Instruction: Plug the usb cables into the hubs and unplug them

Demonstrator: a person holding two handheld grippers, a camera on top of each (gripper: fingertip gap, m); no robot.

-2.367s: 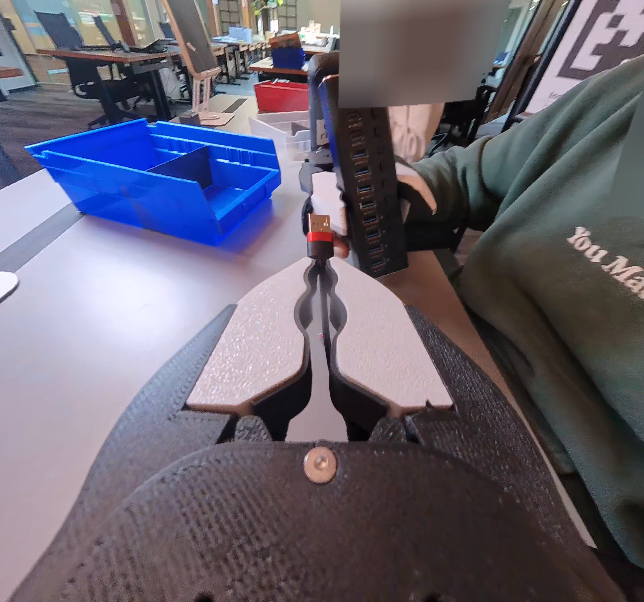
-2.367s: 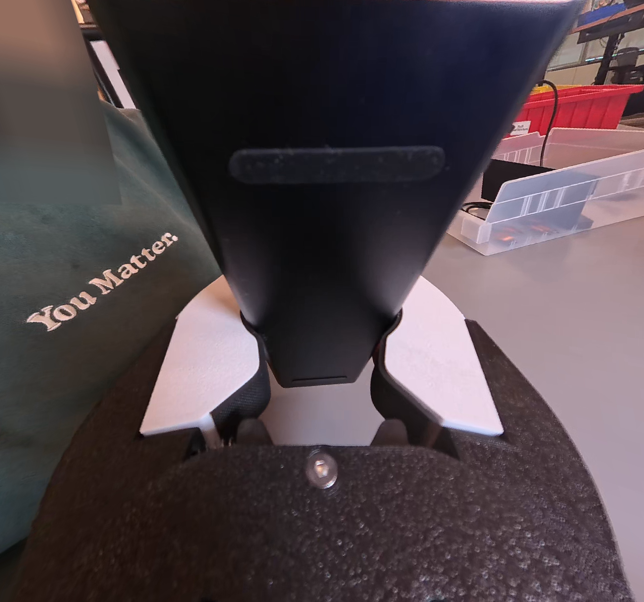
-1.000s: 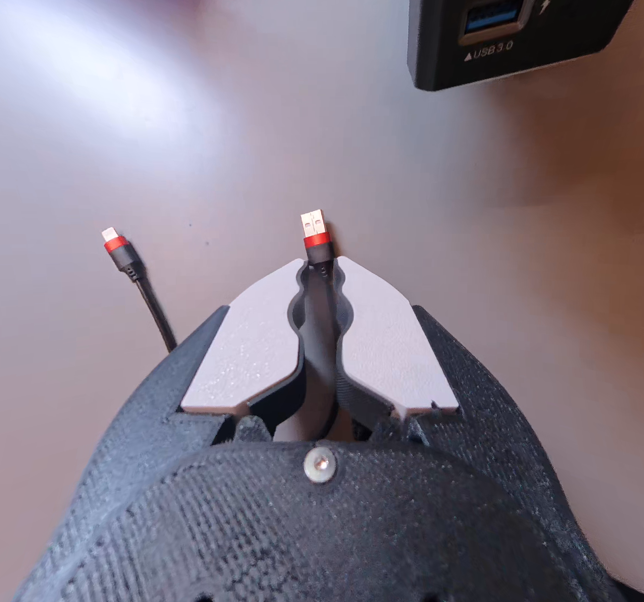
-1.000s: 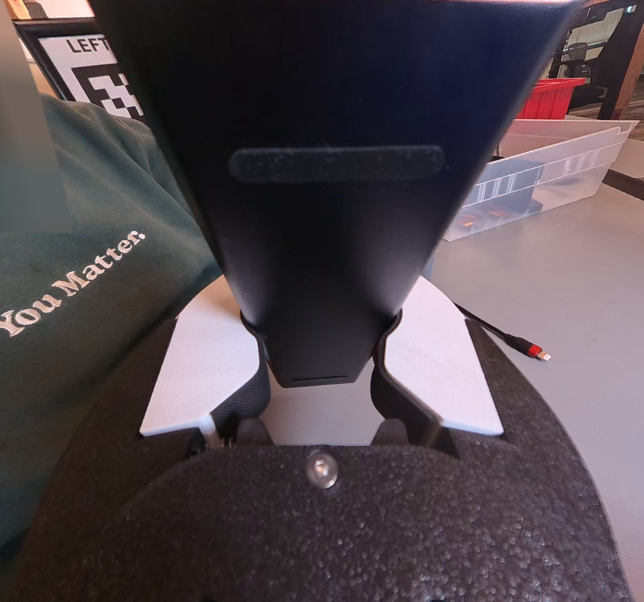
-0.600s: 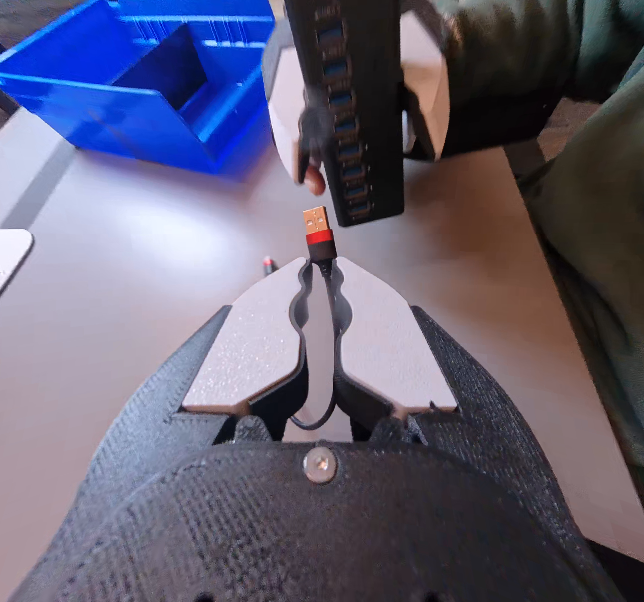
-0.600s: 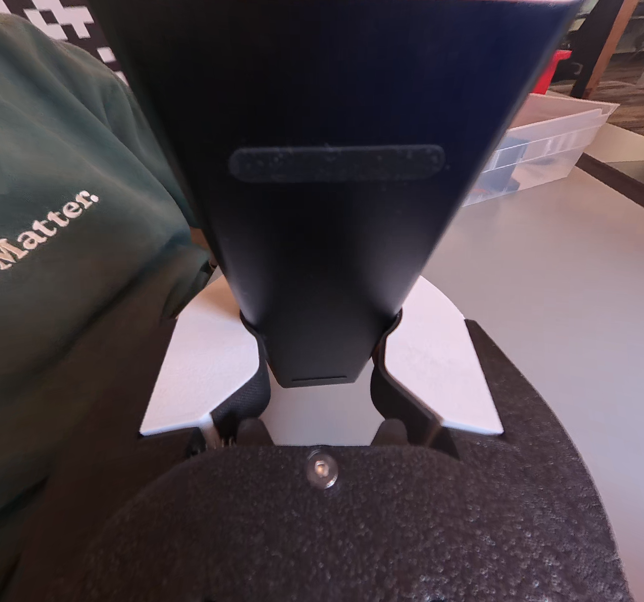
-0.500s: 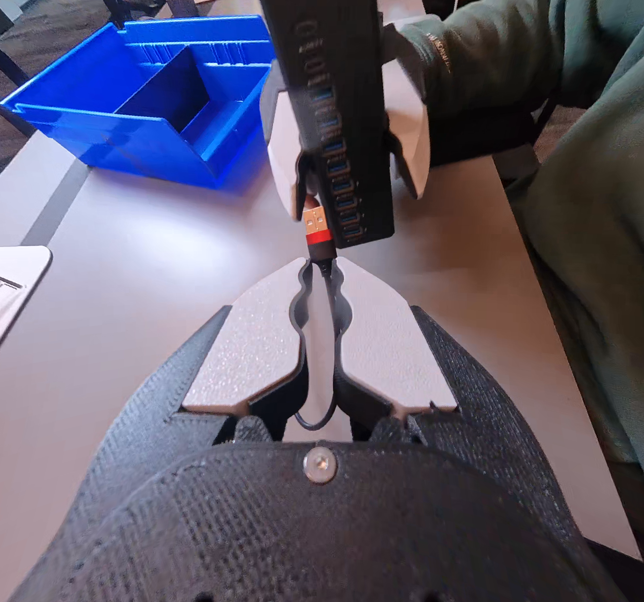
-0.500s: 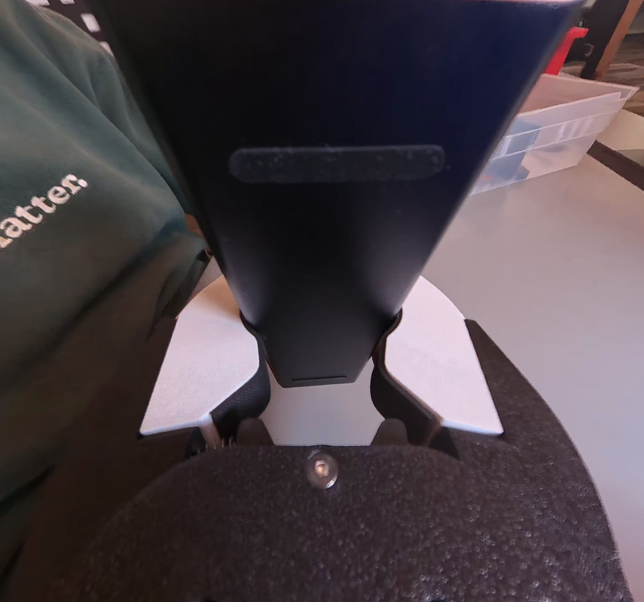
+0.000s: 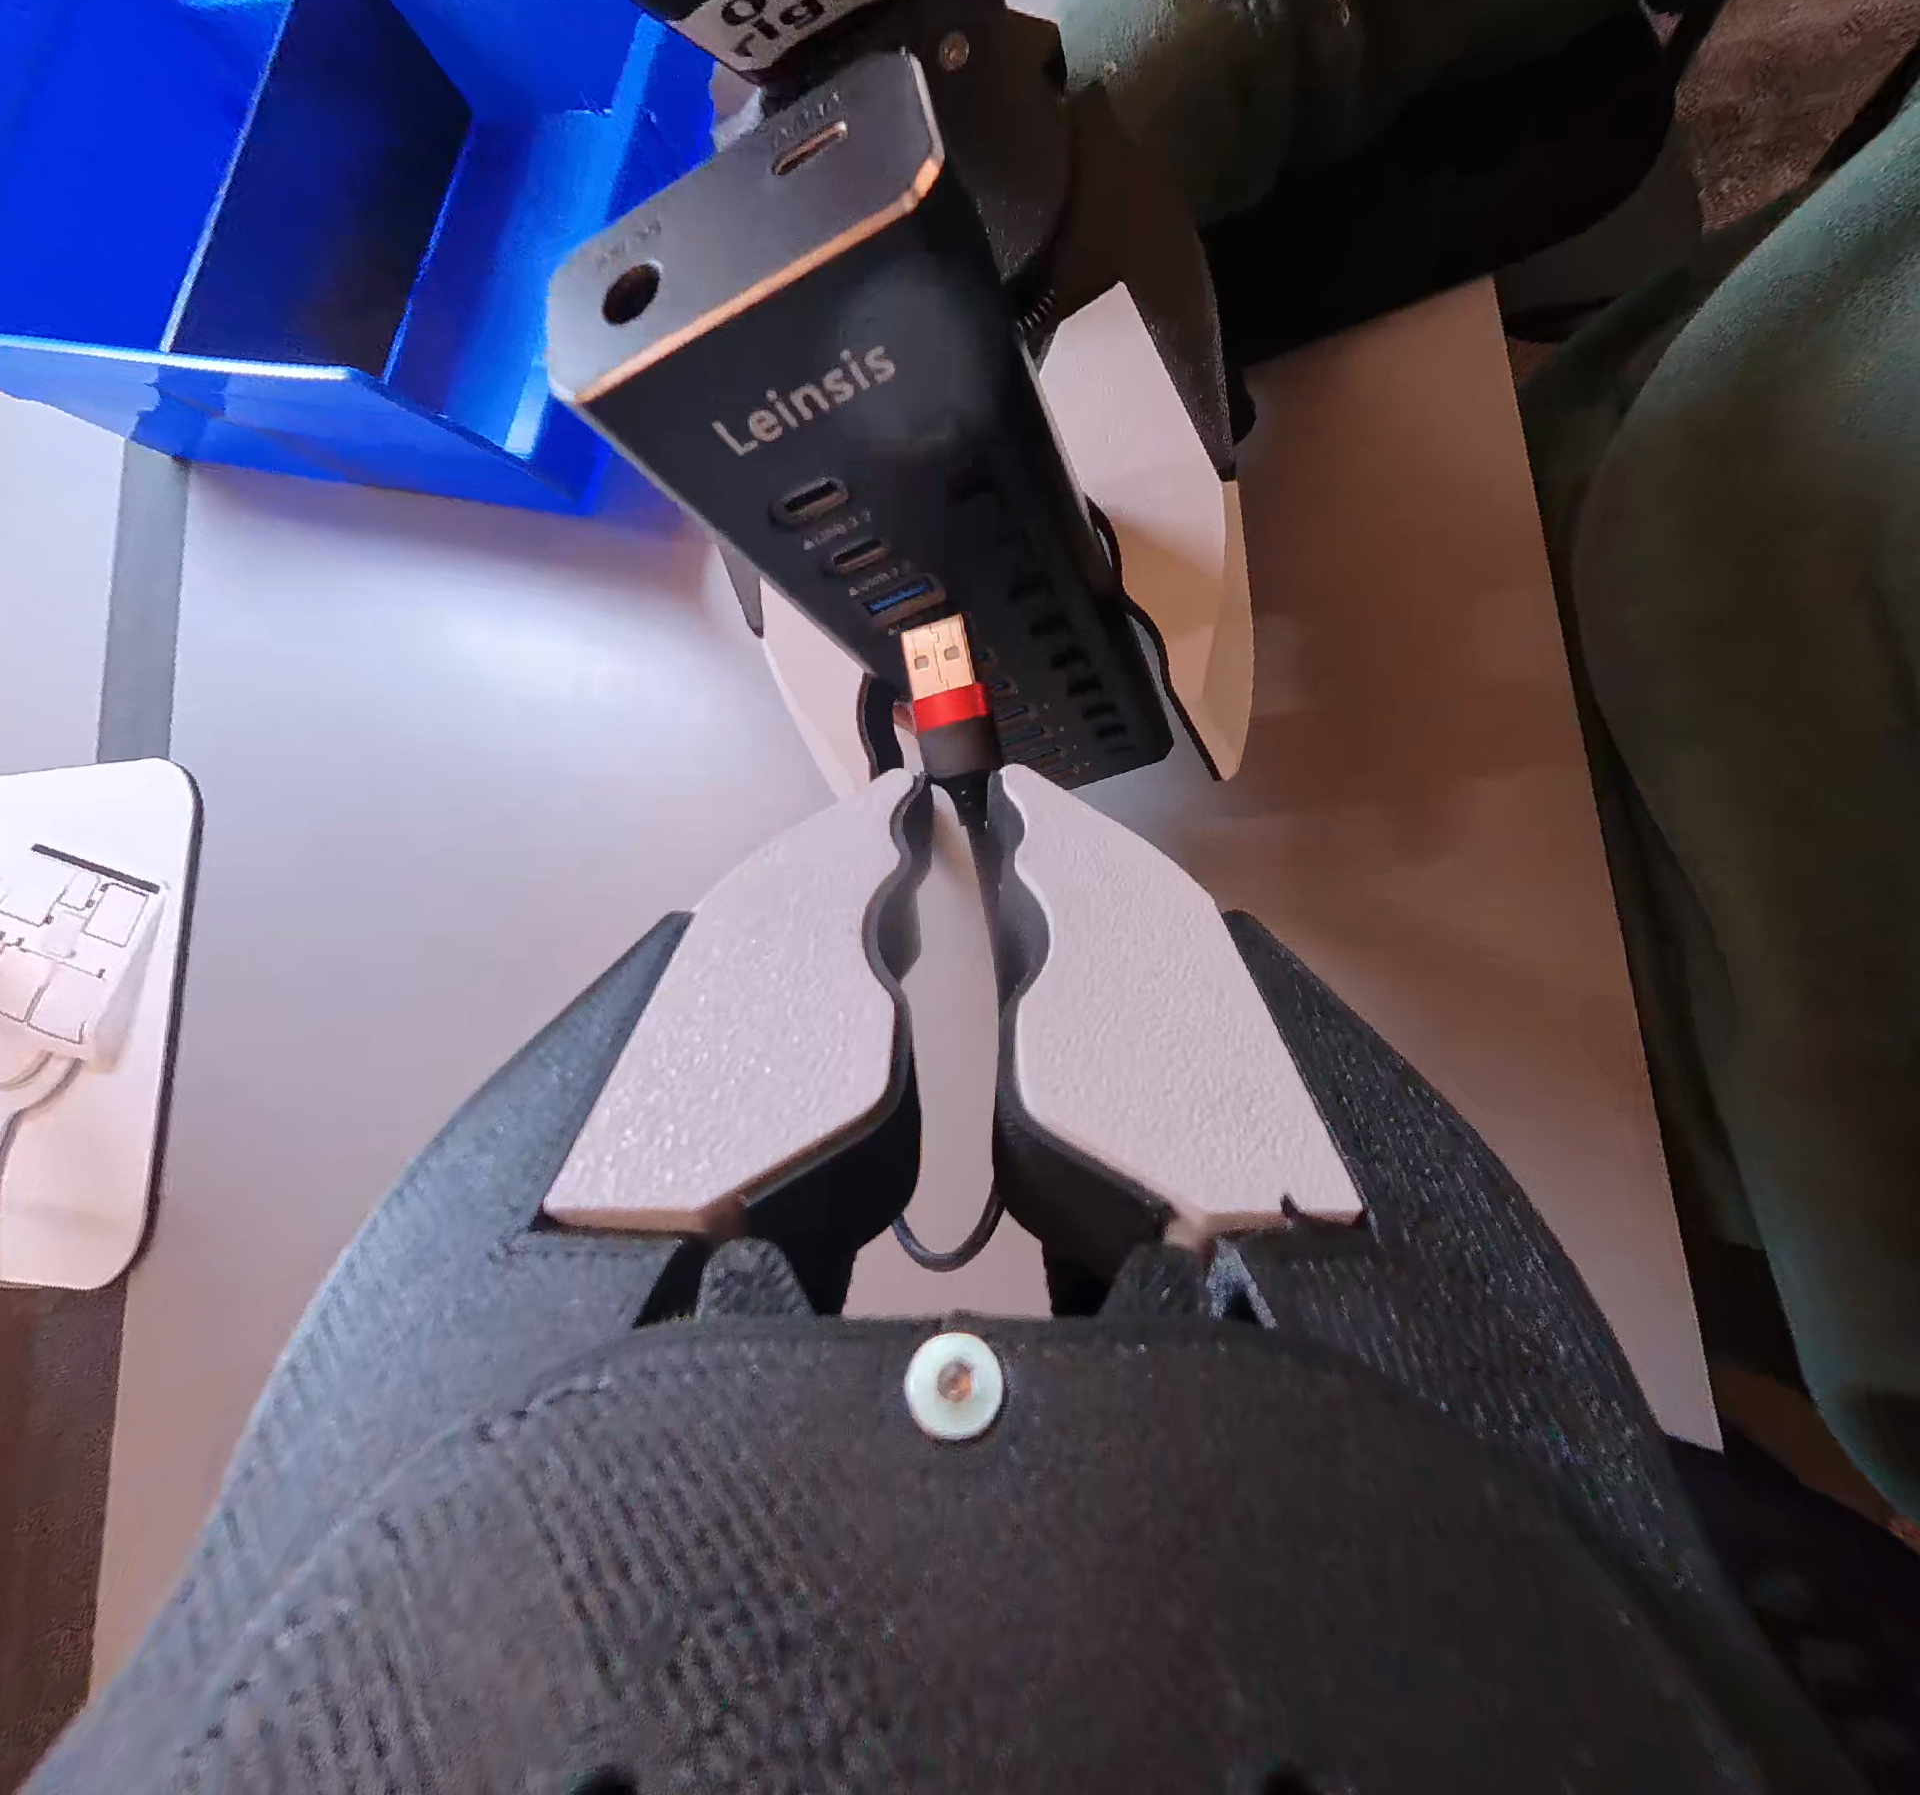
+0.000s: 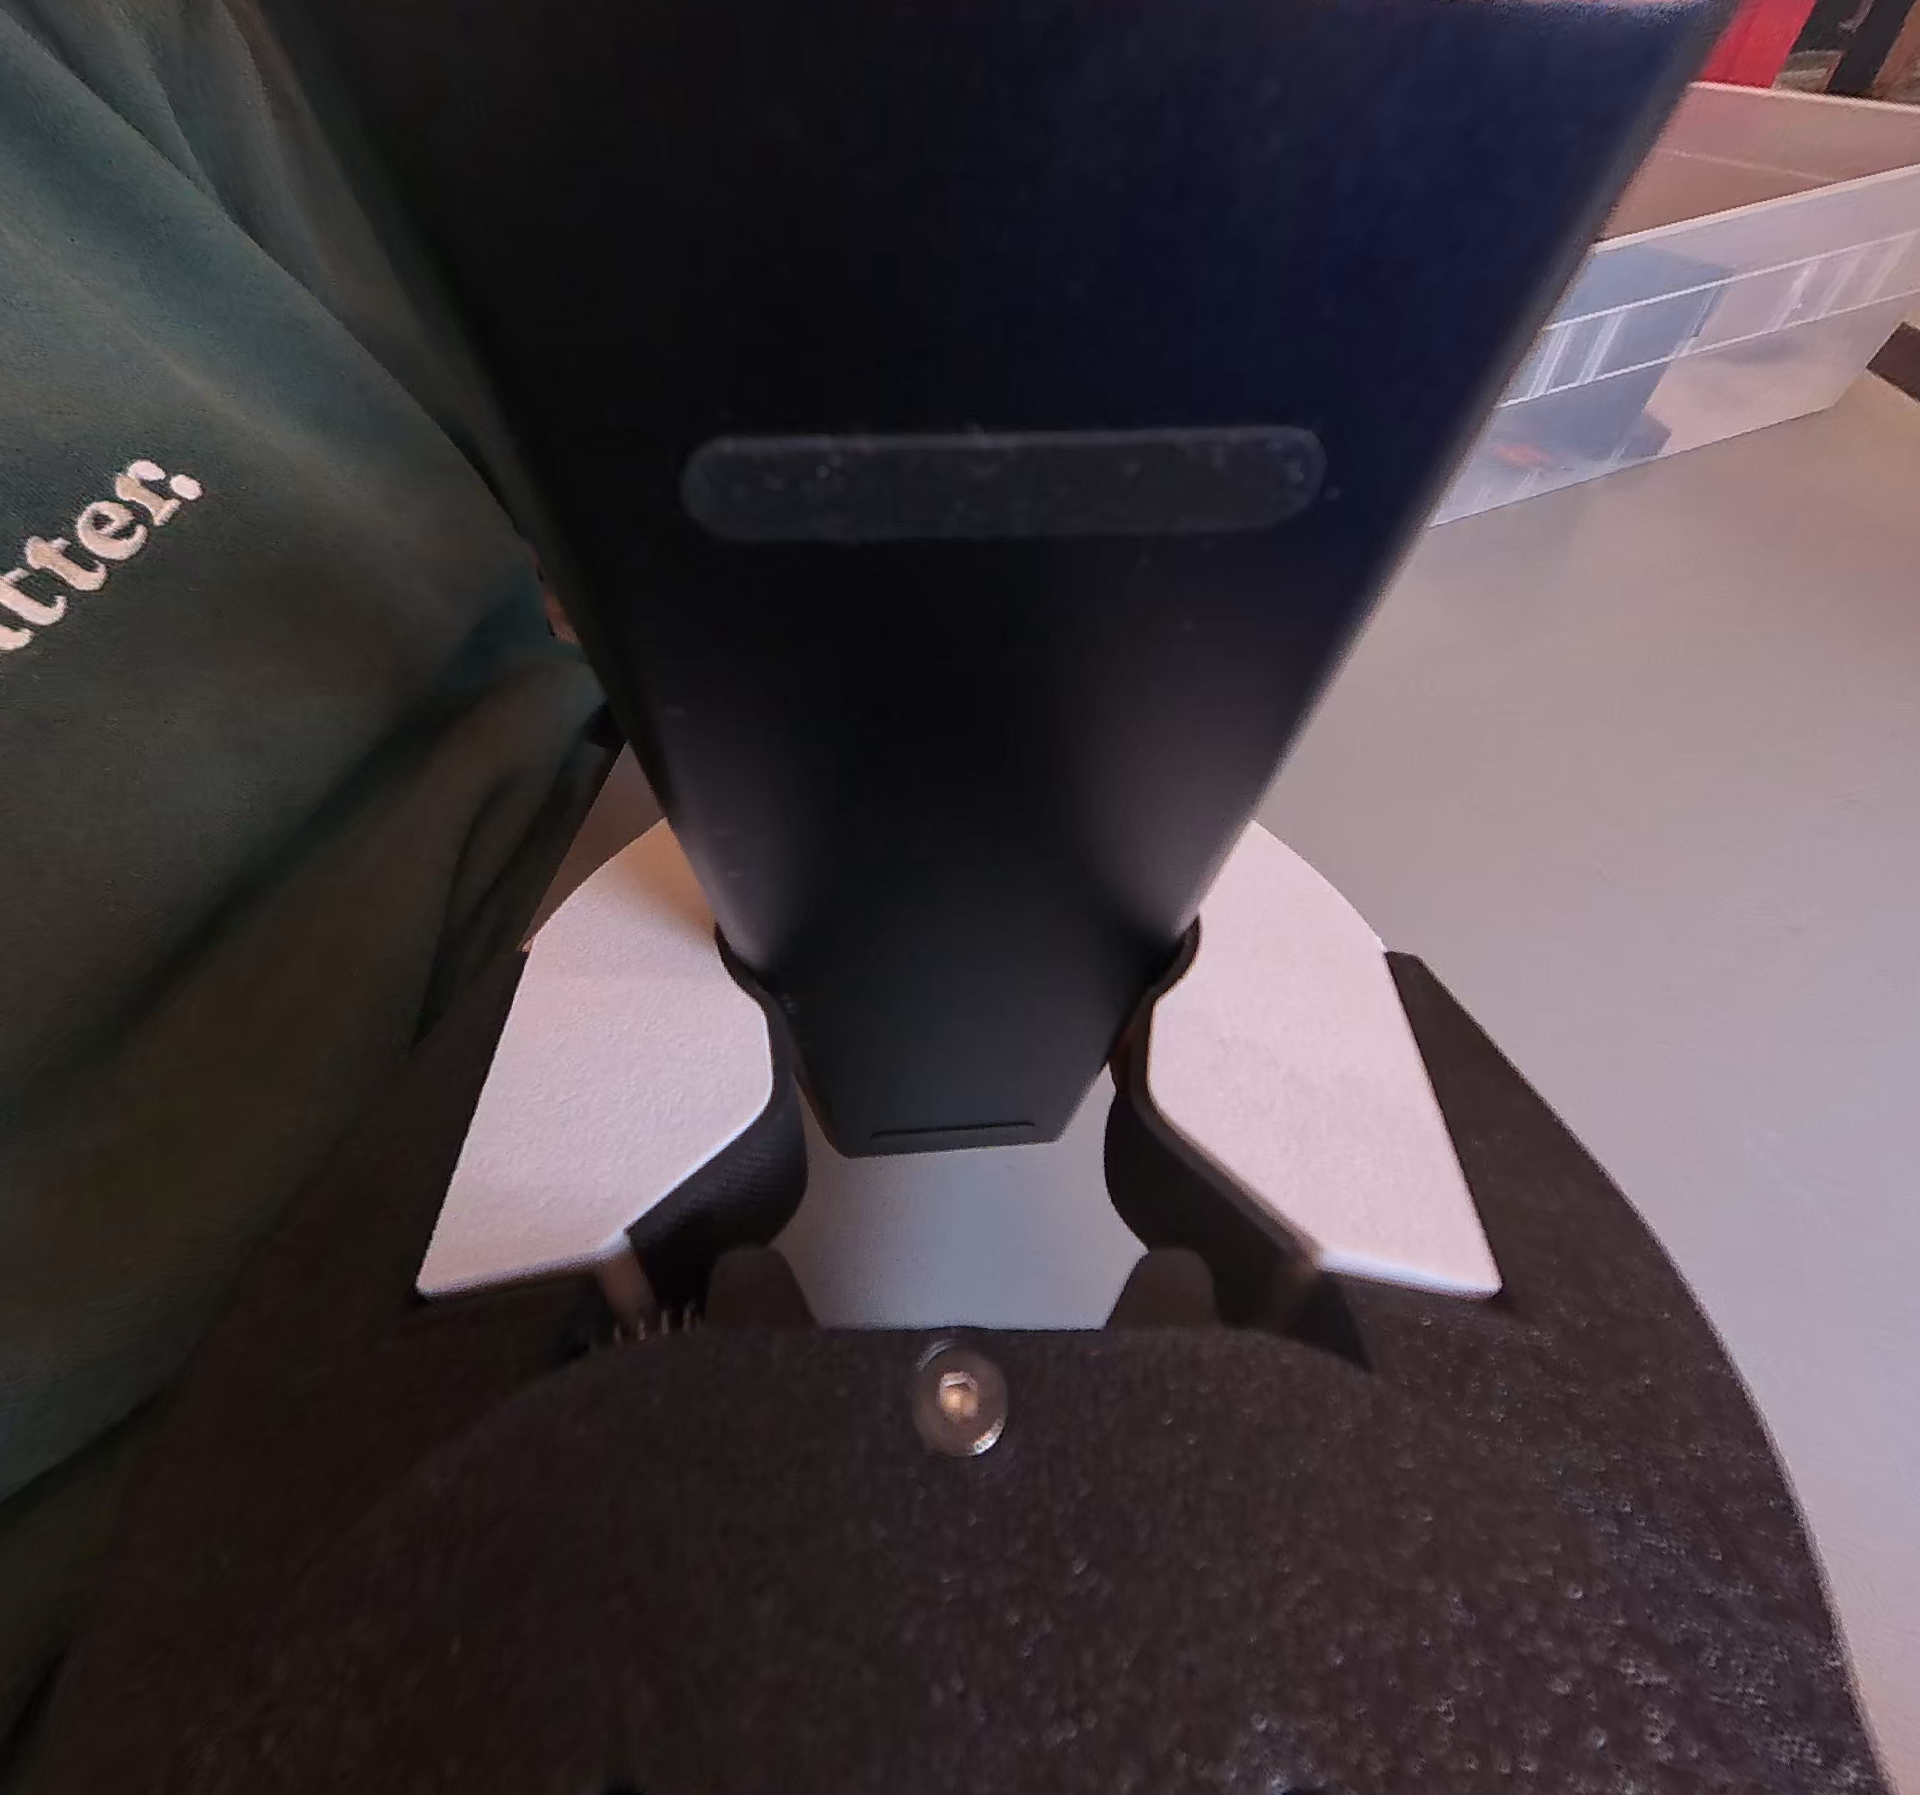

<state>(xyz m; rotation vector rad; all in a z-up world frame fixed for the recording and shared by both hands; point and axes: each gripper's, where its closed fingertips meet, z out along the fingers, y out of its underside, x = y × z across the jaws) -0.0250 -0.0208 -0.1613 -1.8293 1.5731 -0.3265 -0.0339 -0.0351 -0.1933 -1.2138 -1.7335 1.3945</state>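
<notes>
Hub (image 9: 831,395) beside blue bin (image 9: 260,187), compartments bare.

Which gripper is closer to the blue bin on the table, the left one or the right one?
Right, though only slightly. In the left wrist view, the right gripper, clamping the black hub, hangs just beside the blue bin; the left gripper, pinching the USB cable, sits farther back.

In the left wrist view the left gripper (image 9: 954,795) sits at 6 o'clock, the USB plug (image 9: 940,675) just ahead of its tips, overlapping the hub (image 9: 831,415) — which runs up toward 12. The bin (image 9: 312,187) lies on the table (image 9: 468,758) at 10 o'clock; a sleeve (image 9: 1299,31) at 1 — behind the hub. In the right wrist view the tray (image 10: 1745,291) lies at 2 o'clock.
</notes>
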